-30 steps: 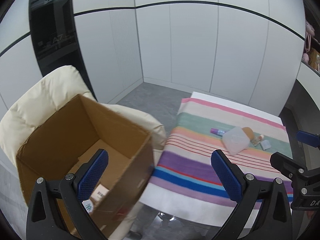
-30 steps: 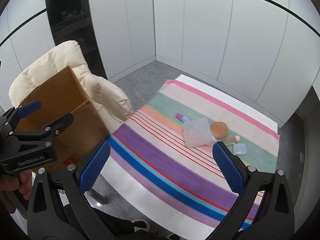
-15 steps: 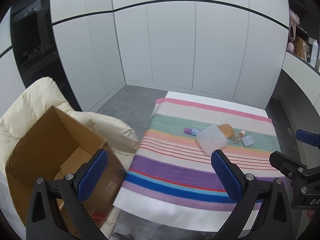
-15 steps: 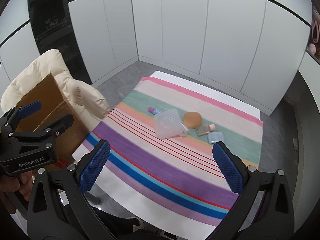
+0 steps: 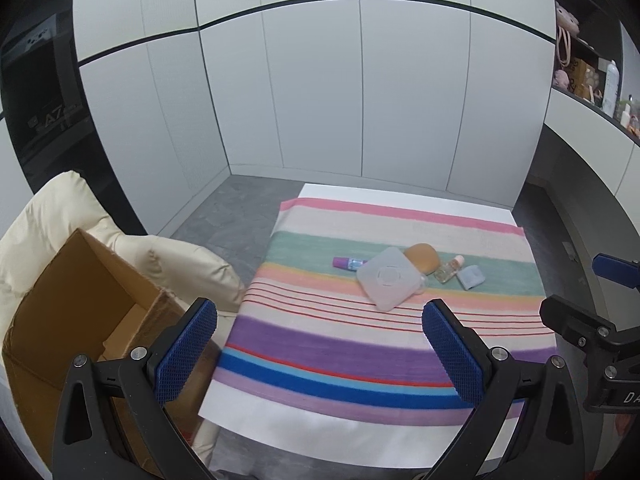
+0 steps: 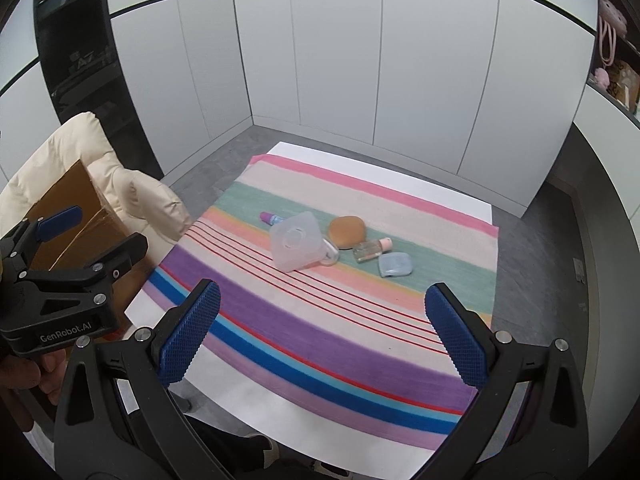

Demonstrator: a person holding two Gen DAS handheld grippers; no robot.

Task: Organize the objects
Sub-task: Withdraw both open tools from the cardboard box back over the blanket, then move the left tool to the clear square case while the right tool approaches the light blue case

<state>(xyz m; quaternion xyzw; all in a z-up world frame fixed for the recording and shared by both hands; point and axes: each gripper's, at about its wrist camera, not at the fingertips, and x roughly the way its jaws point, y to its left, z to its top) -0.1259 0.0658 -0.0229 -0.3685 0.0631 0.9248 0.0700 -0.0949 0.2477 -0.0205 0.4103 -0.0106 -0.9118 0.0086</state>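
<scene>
The cardboard box (image 5: 76,316) was cut off by the left wrist view's left edge, and a blue finger pad (image 5: 186,350) of the left gripper hid its near corner. Its contents could not be made out. In the right wrist view the tan round object (image 6: 347,231) sat partly behind the translucent plastic case (image 6: 296,246). Print on the purple tube (image 5: 348,263) was too small to read. Shelf items (image 5: 580,76) at the right edge were too distorted to identify.

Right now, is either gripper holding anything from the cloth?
No: the left gripper and right gripper are both open and empty, with the clear container lying on the striped cloth.
</scene>
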